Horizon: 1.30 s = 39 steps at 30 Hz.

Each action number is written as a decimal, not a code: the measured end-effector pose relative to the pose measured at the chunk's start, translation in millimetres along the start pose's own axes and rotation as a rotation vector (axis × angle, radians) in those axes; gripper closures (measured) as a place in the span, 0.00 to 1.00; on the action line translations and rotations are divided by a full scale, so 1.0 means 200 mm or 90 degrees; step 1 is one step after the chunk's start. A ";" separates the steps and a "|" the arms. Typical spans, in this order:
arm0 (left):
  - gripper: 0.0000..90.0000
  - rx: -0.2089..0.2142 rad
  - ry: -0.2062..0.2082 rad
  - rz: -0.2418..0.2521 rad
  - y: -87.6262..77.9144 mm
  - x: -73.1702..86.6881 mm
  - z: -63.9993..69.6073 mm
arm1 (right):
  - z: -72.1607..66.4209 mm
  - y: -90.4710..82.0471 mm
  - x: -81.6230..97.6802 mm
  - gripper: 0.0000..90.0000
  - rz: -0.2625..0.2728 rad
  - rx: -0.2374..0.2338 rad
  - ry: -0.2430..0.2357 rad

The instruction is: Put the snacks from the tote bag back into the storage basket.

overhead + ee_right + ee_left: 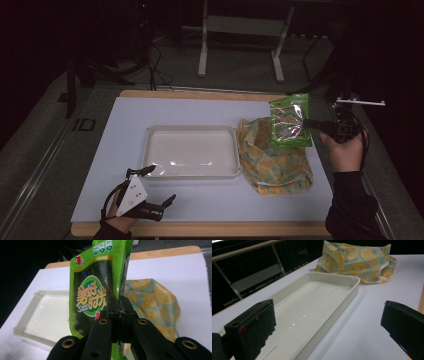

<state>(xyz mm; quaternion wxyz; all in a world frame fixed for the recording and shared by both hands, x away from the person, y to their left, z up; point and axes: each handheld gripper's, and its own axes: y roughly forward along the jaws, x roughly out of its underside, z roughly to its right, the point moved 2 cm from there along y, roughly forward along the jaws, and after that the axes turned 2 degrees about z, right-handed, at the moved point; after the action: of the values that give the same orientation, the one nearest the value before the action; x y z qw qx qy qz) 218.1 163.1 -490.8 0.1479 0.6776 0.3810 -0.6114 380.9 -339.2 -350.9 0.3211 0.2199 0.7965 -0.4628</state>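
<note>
My right gripper pinches the green snack packet by its edge at frame centre; my left gripper gapes wide, holding nothing.

This is looking like a lab or test room rather than a home. A wooden table under a white sheet is standing alone on grey carpet. Beyond the table, black cables are trailing across the floor, and the white legs of a metal stand are rising behind it. Darkness is surrounding the table on every side.
</note>
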 end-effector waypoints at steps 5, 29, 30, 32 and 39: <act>0.00 0.001 0.001 0.000 0.00 0.00 0.00 | -0.05 0.03 -0.01 0.99 -0.004 -0.010 -0.007; 0.00 0.003 0.003 0.000 0.00 0.00 0.01 | -0.34 0.22 -0.05 0.99 -0.028 -0.060 -0.055; 0.00 0.003 0.004 0.000 0.00 0.00 0.01 | -0.35 0.23 -0.05 0.99 -0.028 -0.063 -0.055; 0.00 0.003 0.004 0.001 0.00 0.00 0.01 | -0.37 0.25 -0.05 0.99 -0.030 -0.068 -0.061; 0.00 0.005 0.008 0.000 0.00 -0.01 0.01 | -0.45 0.32 -0.03 0.99 -0.034 -0.091 -0.066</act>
<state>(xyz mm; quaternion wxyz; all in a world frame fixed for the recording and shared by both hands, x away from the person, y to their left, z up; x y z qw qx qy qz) 216.3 160.8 -490.4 0.1433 0.6820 0.3795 -0.6085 398.6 -230.2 -351.5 0.3640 0.1508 0.8155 -0.4240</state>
